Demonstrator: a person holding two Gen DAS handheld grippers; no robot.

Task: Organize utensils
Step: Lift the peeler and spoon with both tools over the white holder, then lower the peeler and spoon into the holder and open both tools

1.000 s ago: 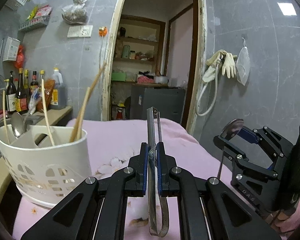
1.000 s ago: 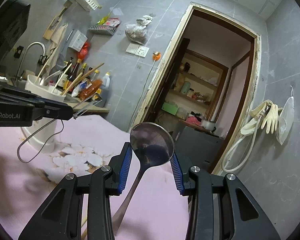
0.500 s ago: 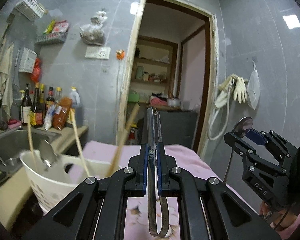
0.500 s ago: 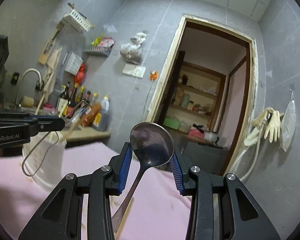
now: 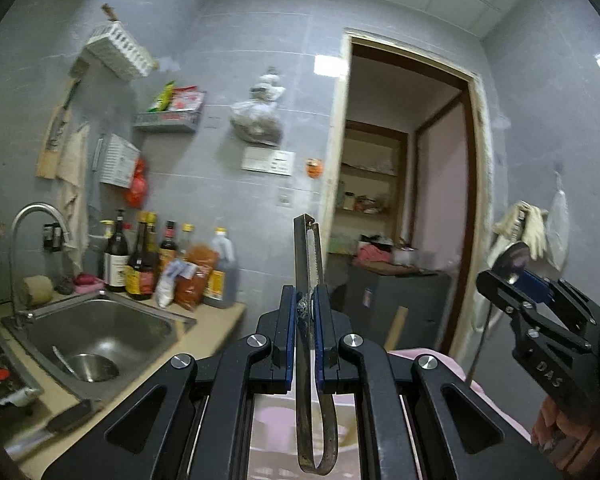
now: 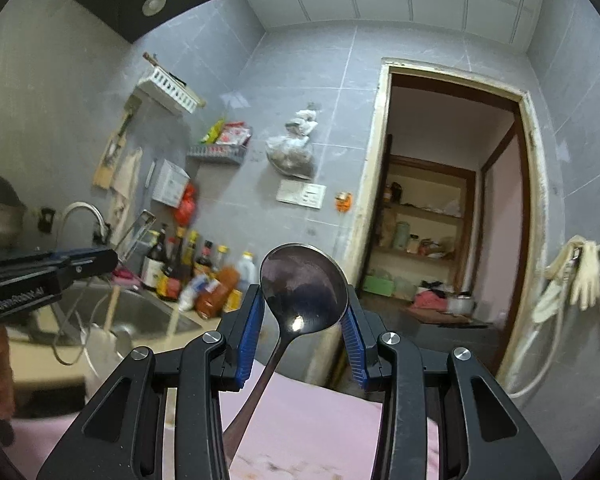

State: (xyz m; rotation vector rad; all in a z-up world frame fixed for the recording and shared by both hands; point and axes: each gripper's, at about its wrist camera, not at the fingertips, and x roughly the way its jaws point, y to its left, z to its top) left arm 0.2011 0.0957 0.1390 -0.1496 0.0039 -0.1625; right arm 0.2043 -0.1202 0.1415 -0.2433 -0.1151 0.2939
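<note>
We have the left gripper clenched on a metal peeler, its blade standing upright and its looped handle hanging below the jaws. Our right gripper grips a spoon by the bowl edges, handle trailing down toward the pink cloth. The white utensil holder sits low on the left, near the sink. The spoon's rounded bowl could pivot or slip between the pads as we tilt it.
</note>
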